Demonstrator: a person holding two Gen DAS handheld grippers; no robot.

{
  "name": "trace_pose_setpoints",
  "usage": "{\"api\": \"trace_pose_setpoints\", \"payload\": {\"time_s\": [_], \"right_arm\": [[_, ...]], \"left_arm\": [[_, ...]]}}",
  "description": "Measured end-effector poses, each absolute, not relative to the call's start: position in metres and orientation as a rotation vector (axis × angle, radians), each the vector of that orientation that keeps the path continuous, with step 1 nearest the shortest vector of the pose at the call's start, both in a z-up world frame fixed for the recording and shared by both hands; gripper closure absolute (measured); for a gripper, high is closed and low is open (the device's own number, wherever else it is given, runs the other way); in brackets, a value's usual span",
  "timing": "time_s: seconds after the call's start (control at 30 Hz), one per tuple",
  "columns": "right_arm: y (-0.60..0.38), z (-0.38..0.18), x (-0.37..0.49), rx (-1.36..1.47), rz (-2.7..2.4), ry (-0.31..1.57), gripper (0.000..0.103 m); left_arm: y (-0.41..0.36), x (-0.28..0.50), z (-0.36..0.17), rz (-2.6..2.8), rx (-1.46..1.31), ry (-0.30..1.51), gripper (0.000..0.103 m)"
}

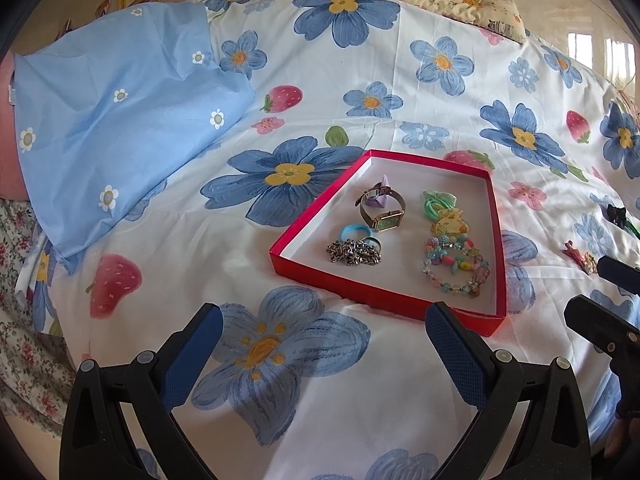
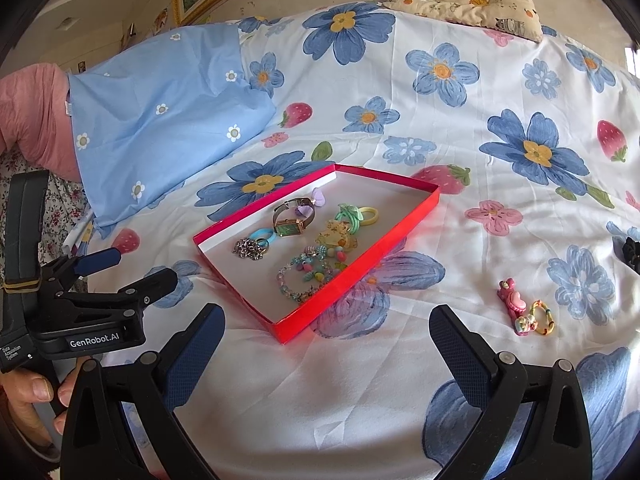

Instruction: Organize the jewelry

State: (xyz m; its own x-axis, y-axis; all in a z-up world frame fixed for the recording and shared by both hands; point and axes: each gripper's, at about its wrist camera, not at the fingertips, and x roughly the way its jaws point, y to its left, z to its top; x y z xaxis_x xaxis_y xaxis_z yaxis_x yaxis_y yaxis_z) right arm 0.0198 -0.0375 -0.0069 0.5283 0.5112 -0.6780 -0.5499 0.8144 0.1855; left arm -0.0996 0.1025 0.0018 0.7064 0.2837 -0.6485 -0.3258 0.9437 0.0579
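A shallow red tray (image 1: 312, 216) (image 2: 384, 248) with a white inside lies on the flowered bedsheet. In it are a gold watch (image 1: 384, 216) (image 2: 290, 226), a silver chain (image 1: 354, 254) (image 2: 248, 248), a beaded bracelet (image 1: 458, 270) (image 2: 306, 276), blue and green hair ties and a yellow clip. A pink clip (image 2: 510, 294) and a yellow ring clip (image 2: 540, 316) lie on the sheet right of the tray. My left gripper (image 1: 324, 330) (image 2: 136, 268) stands open, just short of the tray's near rim. My right gripper (image 2: 326, 332) is open too, near the tray's corner.
A blue pillow (image 1: 120, 120) lies at the back left and a patterned cushion (image 2: 464, 0) at the far edge. A black hair clip (image 2: 632, 254) (image 1: 616, 214) sits at the far right. A hand (image 2: 32, 392) holds the left gripper's handle.
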Motion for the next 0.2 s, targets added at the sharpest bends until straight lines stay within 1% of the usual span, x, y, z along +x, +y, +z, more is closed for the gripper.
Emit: {"api": "trace_pose_setpoints", "payload": {"time_s": [0.2], "right_arm": [[-0.0385, -0.0107, 0.0241, -0.056, 0.627, 0.808, 0.000]], "left_arm": [[0.1076, -0.0919, 0.0008, 0.329, -0.085, 0.730, 0.001]]}}
